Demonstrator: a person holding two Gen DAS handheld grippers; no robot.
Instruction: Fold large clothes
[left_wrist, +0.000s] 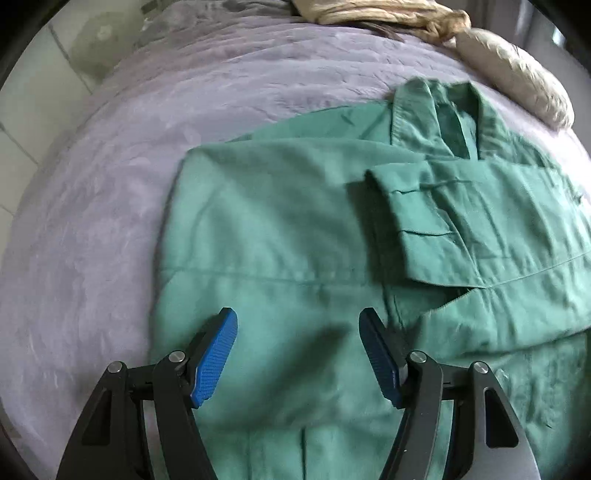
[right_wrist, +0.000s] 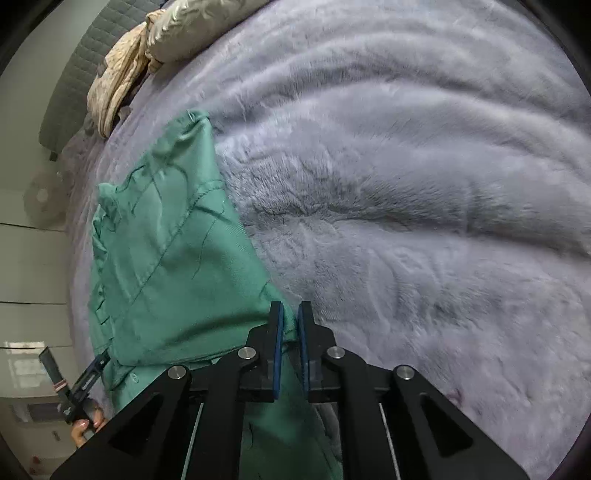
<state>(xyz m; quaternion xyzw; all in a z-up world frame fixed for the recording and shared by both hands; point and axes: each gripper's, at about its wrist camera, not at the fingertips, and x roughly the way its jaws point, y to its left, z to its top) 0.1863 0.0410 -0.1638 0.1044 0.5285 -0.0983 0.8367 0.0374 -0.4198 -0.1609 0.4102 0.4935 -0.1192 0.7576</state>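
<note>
Your right gripper is pinching the edge of the green garment between its 2 blue pads, nearly closed. The garment is lying on the grey fluffy blanket, with beige bedding bunching beyond it.

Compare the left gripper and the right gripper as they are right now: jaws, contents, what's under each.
The left gripper has its jaws spread wide and holds nothing; the right gripper has its jaws nearly closed on an edge of the green shirt. The left hangs over the shirt's folded body; the right sits at the shirt's edge beside the bare lavender blanket. Both have blue pads on black fingers.
</note>
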